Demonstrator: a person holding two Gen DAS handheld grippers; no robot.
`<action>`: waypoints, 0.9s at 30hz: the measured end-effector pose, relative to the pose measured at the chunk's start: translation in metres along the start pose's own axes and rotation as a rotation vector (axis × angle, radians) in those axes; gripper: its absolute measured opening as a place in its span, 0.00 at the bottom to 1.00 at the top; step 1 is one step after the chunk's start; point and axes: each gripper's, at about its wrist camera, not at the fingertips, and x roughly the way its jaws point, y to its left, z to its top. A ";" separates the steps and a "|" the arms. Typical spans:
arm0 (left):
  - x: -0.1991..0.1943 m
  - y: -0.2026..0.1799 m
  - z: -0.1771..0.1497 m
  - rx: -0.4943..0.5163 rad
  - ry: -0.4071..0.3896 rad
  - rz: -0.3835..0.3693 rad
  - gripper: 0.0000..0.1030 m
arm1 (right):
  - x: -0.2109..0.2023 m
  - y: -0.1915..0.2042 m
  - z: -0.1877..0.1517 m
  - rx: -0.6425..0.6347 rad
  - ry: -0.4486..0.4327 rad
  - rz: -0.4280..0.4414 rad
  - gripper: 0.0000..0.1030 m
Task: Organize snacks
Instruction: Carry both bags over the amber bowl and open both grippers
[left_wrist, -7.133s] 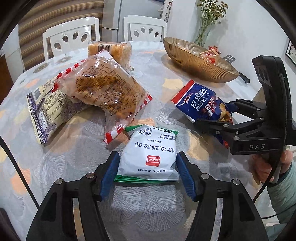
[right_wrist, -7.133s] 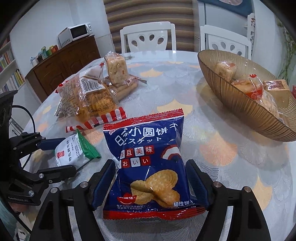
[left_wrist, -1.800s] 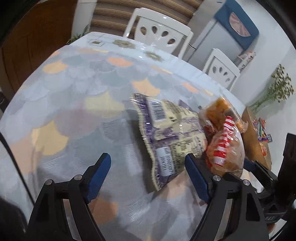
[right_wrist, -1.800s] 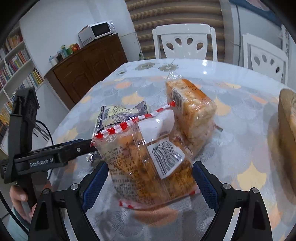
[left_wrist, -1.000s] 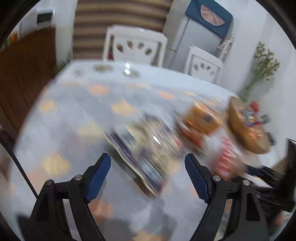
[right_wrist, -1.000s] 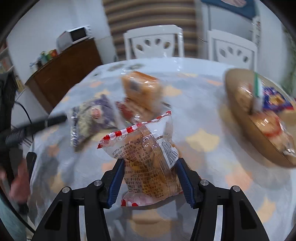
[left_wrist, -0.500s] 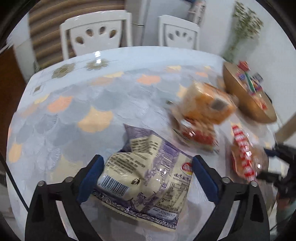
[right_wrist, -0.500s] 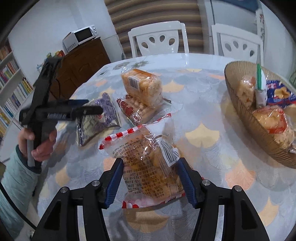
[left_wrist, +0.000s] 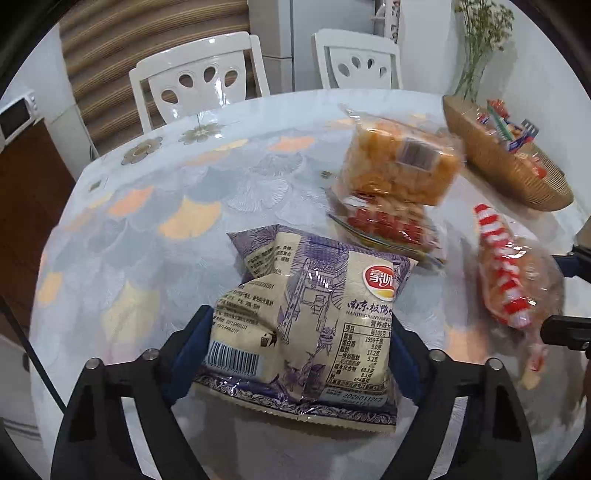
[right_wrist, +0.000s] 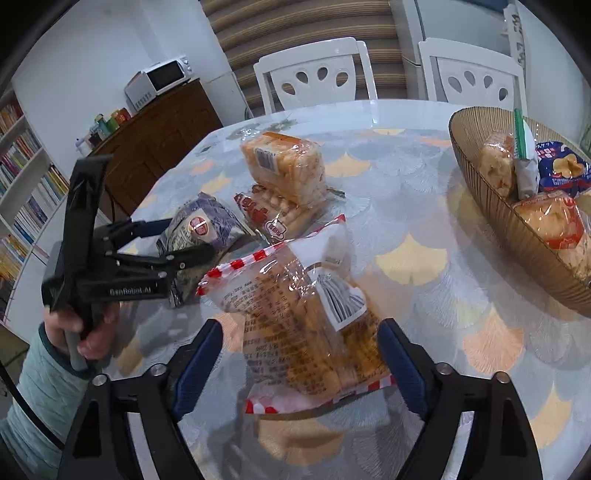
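The left gripper (left_wrist: 301, 354) is closing on the purple bag (left_wrist: 310, 317) at lower centre while the right gripper (right_wrist: 299, 365) is opening around the striped bag (right_wrist: 306, 325) at centre, which risks toppling, or the purple bag's slick film slipping free.

Two white chairs (right_wrist: 317, 70) stand at the far side of the surface (right_wrist: 406, 184). On the left, a microwave (right_wrist: 159, 81) sits atop a dark wooden cabinet (right_wrist: 162, 136), with bookshelves (right_wrist: 18, 177) nearer. A fridge (left_wrist: 284, 40) stands behind the chairs.
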 end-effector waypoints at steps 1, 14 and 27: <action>-0.003 0.000 -0.002 -0.011 -0.008 -0.002 0.72 | 0.000 -0.001 -0.002 0.004 -0.003 0.005 0.89; -0.044 -0.027 -0.037 -0.206 -0.092 -0.140 0.69 | -0.016 -0.004 -0.019 0.008 -0.091 -0.064 0.54; -0.035 -0.027 -0.048 -0.236 -0.116 -0.169 0.69 | -0.016 0.001 -0.019 -0.076 -0.027 -0.057 0.88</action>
